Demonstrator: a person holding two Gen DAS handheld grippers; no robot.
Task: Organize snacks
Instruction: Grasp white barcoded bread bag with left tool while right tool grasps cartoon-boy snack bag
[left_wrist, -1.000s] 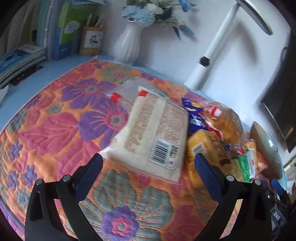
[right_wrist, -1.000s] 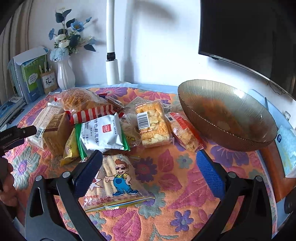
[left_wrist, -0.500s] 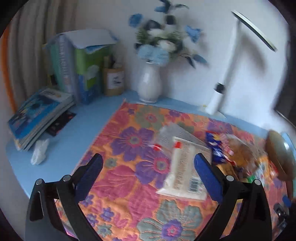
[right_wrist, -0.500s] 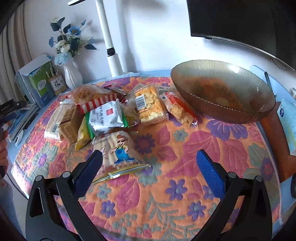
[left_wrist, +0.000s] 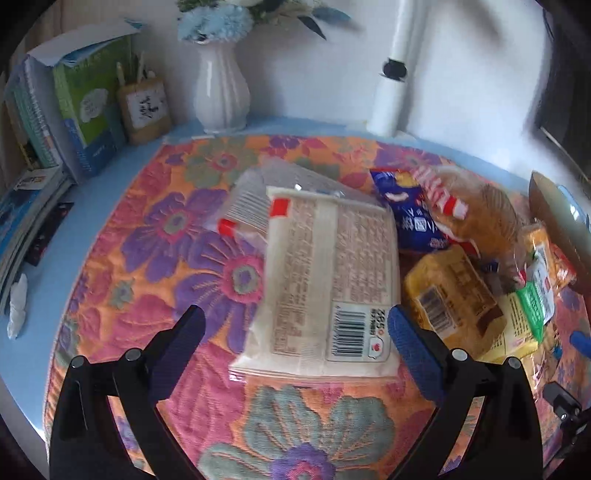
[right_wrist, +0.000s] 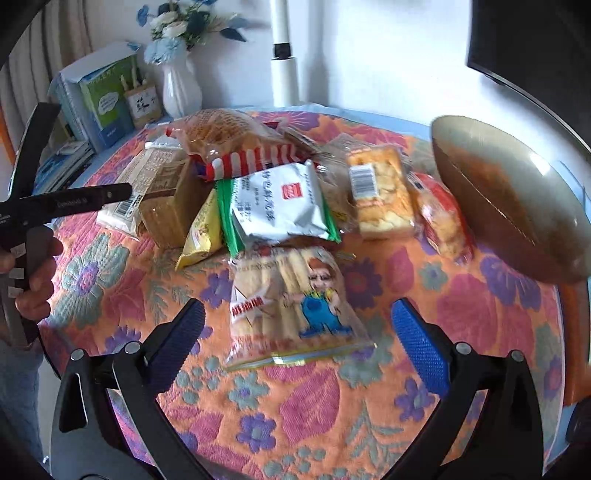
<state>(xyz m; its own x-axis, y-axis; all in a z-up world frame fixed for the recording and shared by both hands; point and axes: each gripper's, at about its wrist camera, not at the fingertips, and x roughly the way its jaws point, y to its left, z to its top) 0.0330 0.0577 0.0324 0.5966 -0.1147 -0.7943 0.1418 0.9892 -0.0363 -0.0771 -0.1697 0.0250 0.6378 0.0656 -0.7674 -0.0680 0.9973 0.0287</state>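
Several snack packs lie in a heap on a flowered cloth. In the left wrist view my left gripper is open, its jaws to either side of the near end of a white barcoded pack. A tan box and a blue pack lie to its right. In the right wrist view my right gripper is open around the near part of a clear biscuit-stick bag with a cartoon boy. A brown glass bowl stands at the right.
A white vase, books, a pen holder and a white lamp post stand at the back. A dark monitor hangs at the upper right. The left gripper's body shows at the left.
My left gripper swung away toward the books, then came back over the white pack. My right gripper pulled back, then came down and closer to the cartoon bag. Both stayed open.
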